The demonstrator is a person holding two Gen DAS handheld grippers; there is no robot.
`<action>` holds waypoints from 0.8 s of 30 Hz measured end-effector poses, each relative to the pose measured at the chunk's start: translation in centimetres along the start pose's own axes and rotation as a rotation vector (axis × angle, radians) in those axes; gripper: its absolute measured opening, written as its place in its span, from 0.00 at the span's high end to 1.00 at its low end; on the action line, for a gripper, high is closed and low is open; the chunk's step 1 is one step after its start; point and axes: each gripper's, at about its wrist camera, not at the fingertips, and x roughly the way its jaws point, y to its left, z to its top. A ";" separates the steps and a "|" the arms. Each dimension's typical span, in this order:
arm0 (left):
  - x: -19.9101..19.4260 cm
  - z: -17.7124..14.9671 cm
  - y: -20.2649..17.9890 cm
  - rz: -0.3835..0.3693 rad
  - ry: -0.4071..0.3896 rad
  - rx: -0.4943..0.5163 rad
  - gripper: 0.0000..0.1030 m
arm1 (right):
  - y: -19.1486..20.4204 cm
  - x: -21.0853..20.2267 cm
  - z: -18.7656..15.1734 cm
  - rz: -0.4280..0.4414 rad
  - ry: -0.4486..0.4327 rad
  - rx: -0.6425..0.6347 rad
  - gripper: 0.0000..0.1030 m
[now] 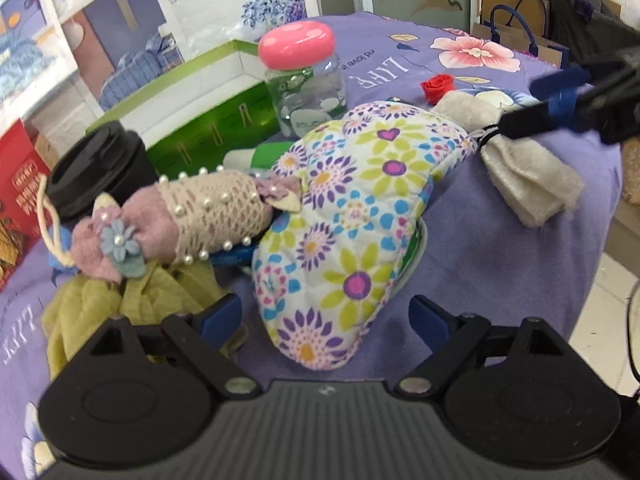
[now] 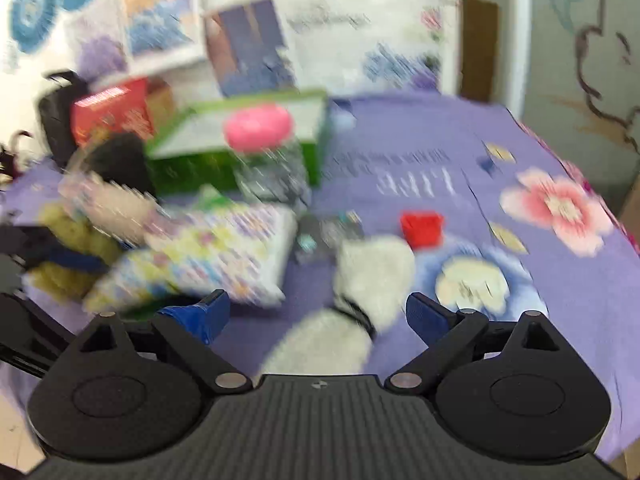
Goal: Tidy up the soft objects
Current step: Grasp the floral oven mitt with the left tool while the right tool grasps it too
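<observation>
A floral quilted oven mitt [image 1: 352,220] lies on the purple cloth, its tip between the open fingers of my left gripper [image 1: 326,320]. A pearl-trimmed pink and beige knit piece [image 1: 188,220] lies left of it over a yellow-green scarf [image 1: 120,304]. A fluffy white bow with a black band [image 1: 520,176] lies at the right. My right gripper [image 1: 516,116] reaches in above the bow's band. In the blurred right wrist view the bow [image 2: 360,292] lies between the open fingers of my right gripper [image 2: 318,316], and the mitt [image 2: 208,256] is to the left.
A jar with a pink lid [image 1: 304,76], a black cup [image 1: 100,168], a green box [image 1: 192,120] and a red box [image 1: 16,200] stand behind the soft things. A red rose [image 1: 438,86] lies on the purple cloth [image 1: 500,280]. The table edge drops off at right.
</observation>
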 end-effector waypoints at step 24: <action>0.2 1.1 0.2 -0.077 -0.088 0.028 0.80 | 3.1 7.0 3.1 0.347 0.102 -0.058 0.70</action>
